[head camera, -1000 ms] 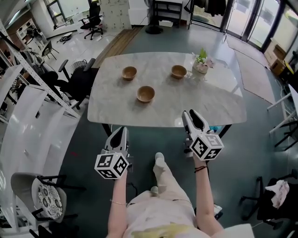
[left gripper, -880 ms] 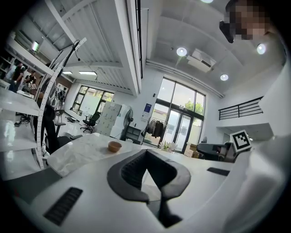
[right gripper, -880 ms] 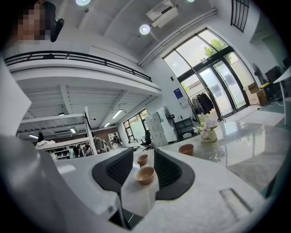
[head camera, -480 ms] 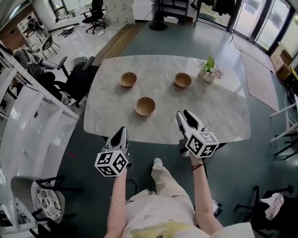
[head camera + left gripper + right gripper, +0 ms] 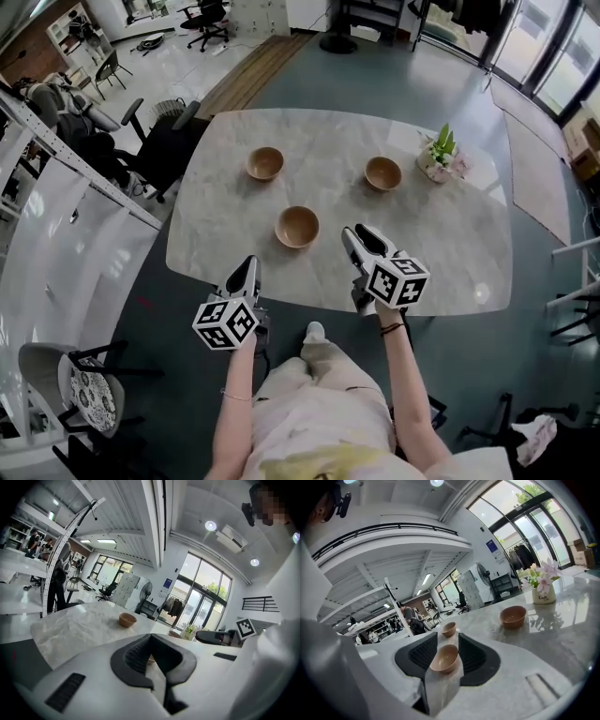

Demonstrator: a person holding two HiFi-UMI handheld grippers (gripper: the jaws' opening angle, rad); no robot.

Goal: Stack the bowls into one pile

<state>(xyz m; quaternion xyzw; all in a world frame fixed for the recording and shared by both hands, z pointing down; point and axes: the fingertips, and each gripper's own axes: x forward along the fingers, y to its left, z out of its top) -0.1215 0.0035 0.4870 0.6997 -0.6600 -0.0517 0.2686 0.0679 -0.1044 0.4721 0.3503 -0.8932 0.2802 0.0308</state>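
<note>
Wooden round brown bowls (image 5: pixel 265 162) (image 5: pixel 382 172) sit well apart on the white marble table (image 5: pixel 441 244); your left gripper (image 5: pixel 247 267) and right gripper (image 5: pixel 357 233) both gape empty, so straddle the right rim of the nearest bowl (image 5: pixel 297 226) squarely.

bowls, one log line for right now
three bowls unstacked on table | left claw open, empty | right claw open, aimed at nearest bowl

On table (image 5: pixel 450 244): near bowl (image 5: pixel 297 226) centre, left bowl (image 5: pixel 265 162) behind, right bowl (image 5: pixel 382 172) left of plant pot (image 5: pixel 441 159)

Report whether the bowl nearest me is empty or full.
Empty. The nearest bowl stands upright, and the right gripper view shows its bare inside with nothing in it.
</note>
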